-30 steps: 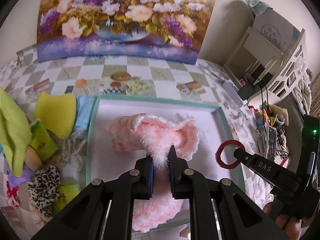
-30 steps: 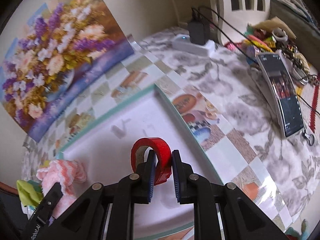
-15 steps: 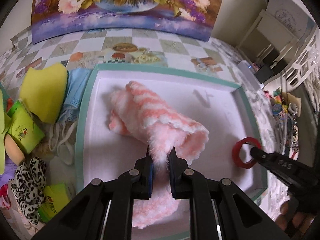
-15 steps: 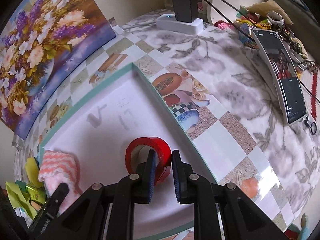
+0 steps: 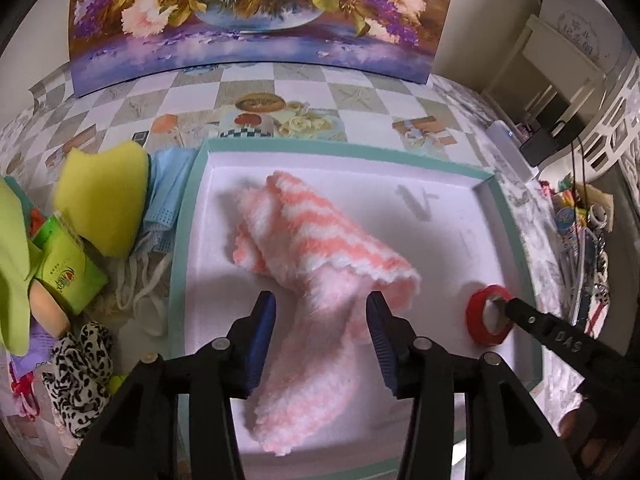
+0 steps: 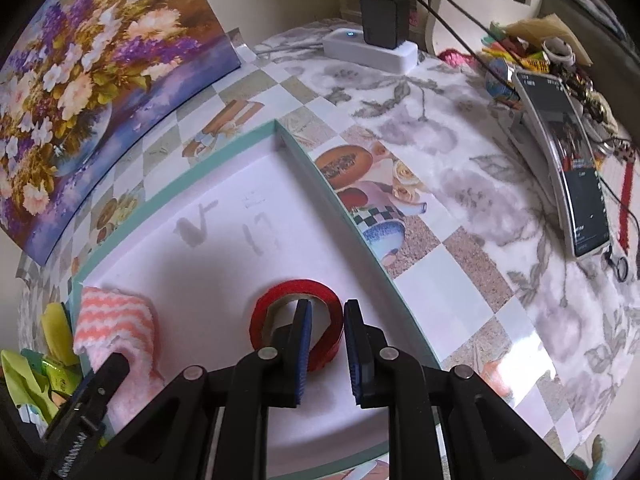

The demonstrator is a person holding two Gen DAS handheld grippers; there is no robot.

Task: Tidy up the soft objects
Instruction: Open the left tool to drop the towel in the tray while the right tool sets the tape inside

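A fluffy pink-and-white striped towel (image 5: 320, 248) lies rolled on the white floor of a teal-rimmed tray (image 5: 184, 240). My left gripper (image 5: 320, 338) straddles the towel's near end. Its jaws are opening, and the blue pads stand apart from the fabric or barely brush it. The towel (image 6: 116, 320) also shows at the tray's left in the right wrist view. My right gripper (image 6: 326, 340) is shut on the wall of a red tape roll (image 6: 296, 292), which rests on the tray floor near the right rim (image 6: 320, 184). The tape roll (image 5: 486, 314) is in the tray's right corner.
Left of the tray lie a yellow sponge (image 5: 100, 200), blue face masks (image 5: 168, 200), green packets (image 5: 64, 268) and a leopard-print scrunchie (image 5: 80, 368). A flower painting (image 5: 248, 20) leans at the back. Right of the tray are a phone (image 6: 568, 160), a power strip (image 6: 372, 48) and clutter.
My left gripper came down and its jaws spread, letting go of the towel, which now lies in the tray. My right gripper lowered the red tape roll onto the tray floor.
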